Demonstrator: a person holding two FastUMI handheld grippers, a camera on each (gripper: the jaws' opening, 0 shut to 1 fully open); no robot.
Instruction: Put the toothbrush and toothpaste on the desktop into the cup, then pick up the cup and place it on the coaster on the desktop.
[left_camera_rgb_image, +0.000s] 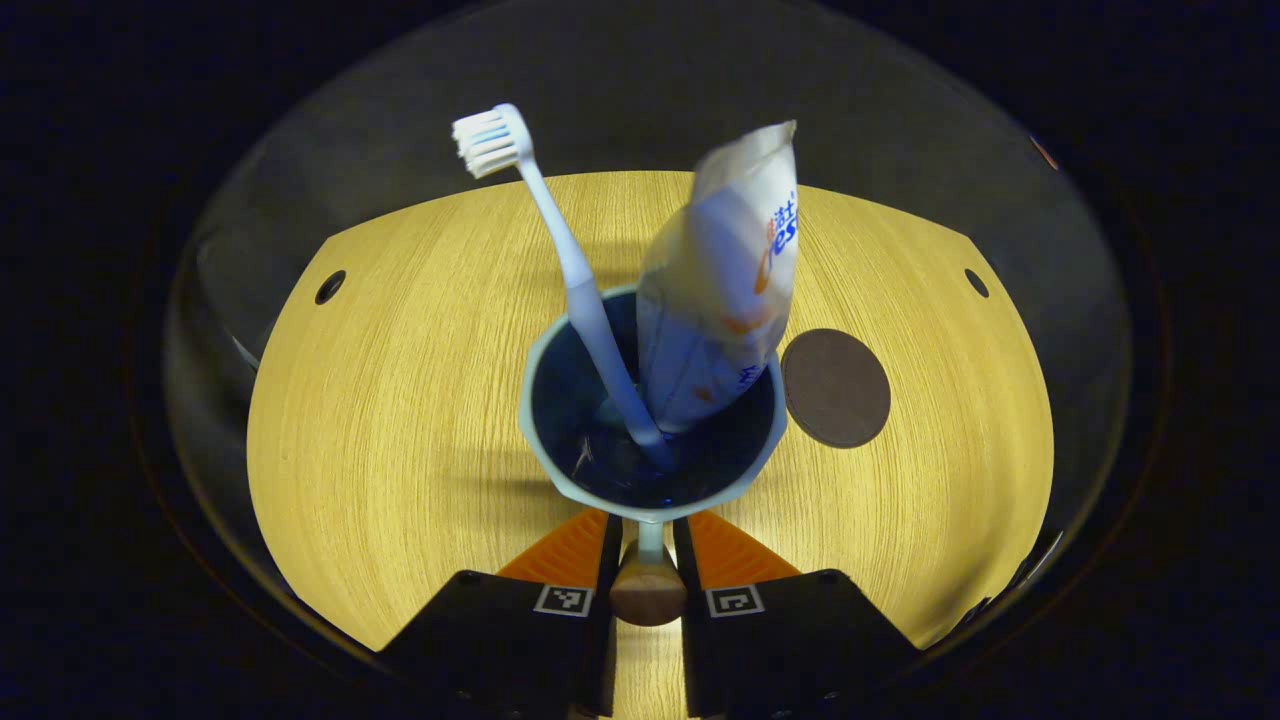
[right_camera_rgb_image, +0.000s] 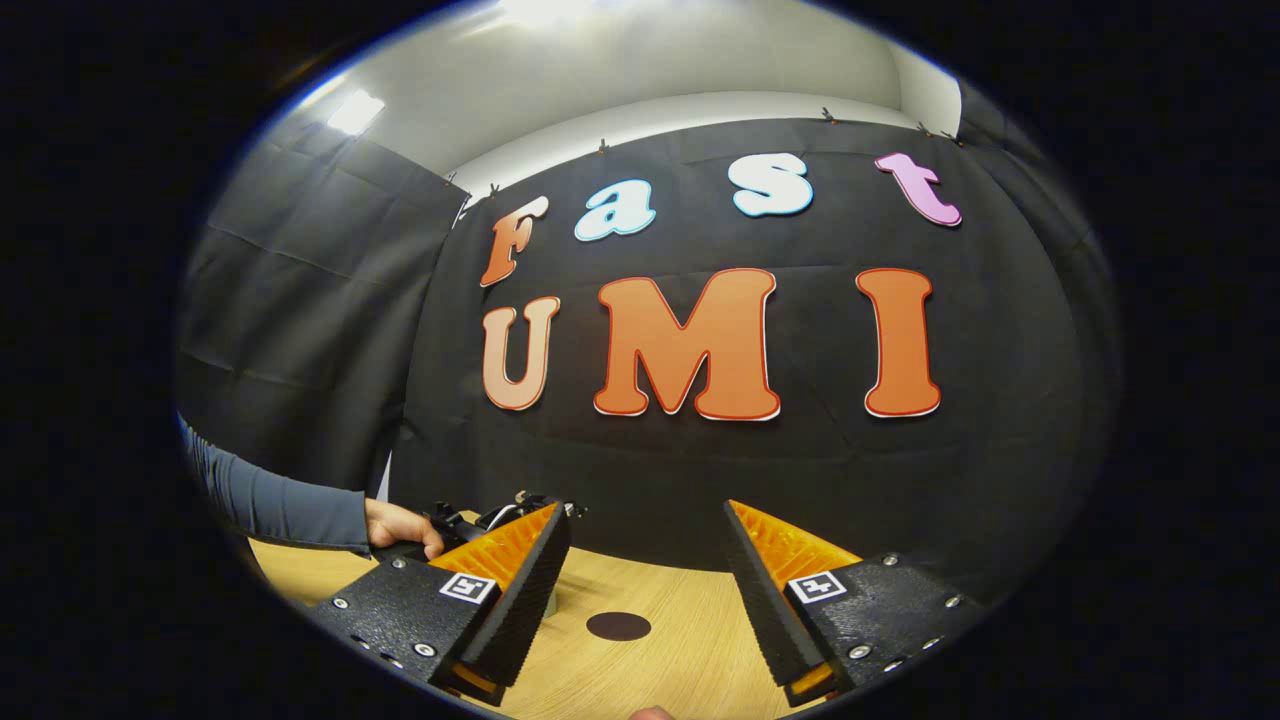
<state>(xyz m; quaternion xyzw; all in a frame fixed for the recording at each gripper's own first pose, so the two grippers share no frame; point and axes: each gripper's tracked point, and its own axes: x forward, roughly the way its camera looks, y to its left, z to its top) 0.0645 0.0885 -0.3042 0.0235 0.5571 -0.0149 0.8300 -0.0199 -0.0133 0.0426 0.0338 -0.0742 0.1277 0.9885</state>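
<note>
In the left gripper view a pale blue cup (left_camera_rgb_image: 650, 400) with a dark inside stands just ahead of my left gripper (left_camera_rgb_image: 648, 535). Its orange fingers (left_camera_rgb_image: 565, 548) press from both sides on the cup's handle (left_camera_rgb_image: 648, 590), which ends in a wooden knob. A light blue toothbrush (left_camera_rgb_image: 570, 270) leans in the cup, bristles up and to the left. A white toothpaste tube (left_camera_rgb_image: 720, 290) stands in it on the right. The dark brown round coaster (left_camera_rgb_image: 836, 387) lies on the desktop just right of the cup. My right gripper (right_camera_rgb_image: 645, 510) is open, held above the desktop, facing the wall.
The wooden desktop (left_camera_rgb_image: 400, 400) has two round cable holes, one at the far left (left_camera_rgb_image: 329, 287) and one at the far right (left_camera_rgb_image: 977, 283). In the right gripper view the coaster (right_camera_rgb_image: 618, 626) lies between the fingers, and a person's hand (right_camera_rgb_image: 400, 525) and sleeve reach in from the left.
</note>
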